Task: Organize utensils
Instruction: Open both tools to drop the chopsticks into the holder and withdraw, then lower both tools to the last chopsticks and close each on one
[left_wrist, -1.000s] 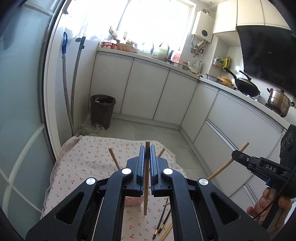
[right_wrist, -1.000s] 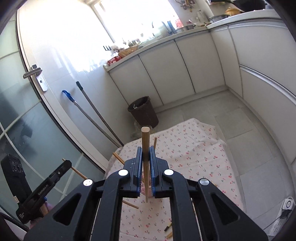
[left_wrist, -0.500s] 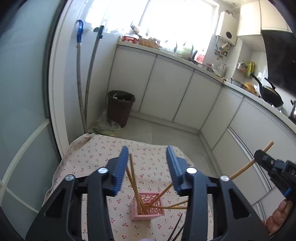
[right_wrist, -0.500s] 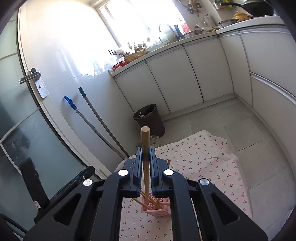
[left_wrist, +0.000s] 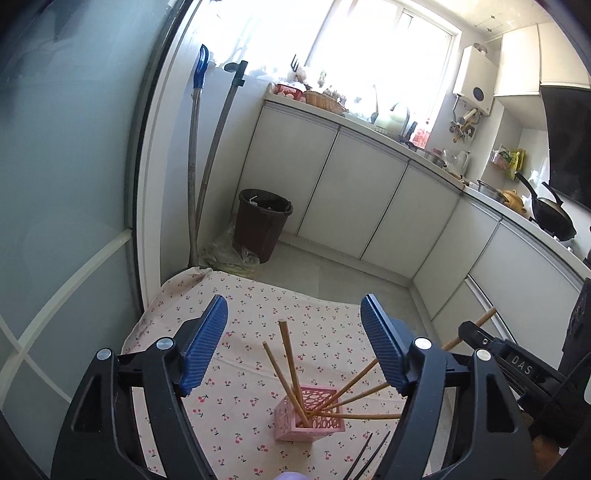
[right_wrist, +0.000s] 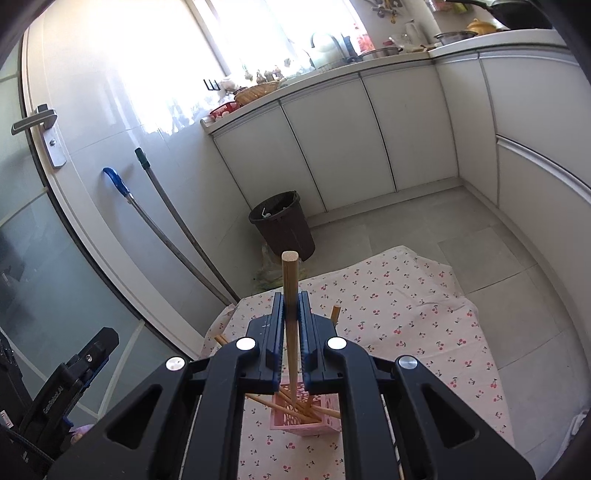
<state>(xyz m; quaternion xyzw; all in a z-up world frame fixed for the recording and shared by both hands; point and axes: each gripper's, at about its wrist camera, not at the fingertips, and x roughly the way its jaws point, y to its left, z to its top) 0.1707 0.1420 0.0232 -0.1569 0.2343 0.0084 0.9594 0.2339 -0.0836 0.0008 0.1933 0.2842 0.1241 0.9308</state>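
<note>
A pink perforated holder (left_wrist: 310, 415) stands on the cherry-print cloth (left_wrist: 240, 295) and holds several wooden chopsticks (left_wrist: 290, 365) that lean outward. My left gripper (left_wrist: 293, 332) is open and empty above and behind the holder. My right gripper (right_wrist: 291, 306) is shut on a wooden chopstick (right_wrist: 290, 280), held upright with its lower tip over the holder (right_wrist: 306, 417). The right gripper also shows at the right in the left wrist view (left_wrist: 469, 332), with the chopstick end (left_wrist: 485, 317) sticking out. Two dark chopsticks (left_wrist: 365, 458) lie on the cloth near the holder.
A dark waste bin (left_wrist: 262, 221) stands on the floor beyond the cloth, beside two mop handles (left_wrist: 207, 162) leaning on the wall. White cabinets (left_wrist: 362, 199) run along the back and right. A glass door (right_wrist: 33, 258) is at the left.
My left gripper opened and let its chopstick drop into the holder, then rose and drew back. My right gripper moved over the holder with its chopstick still held.
</note>
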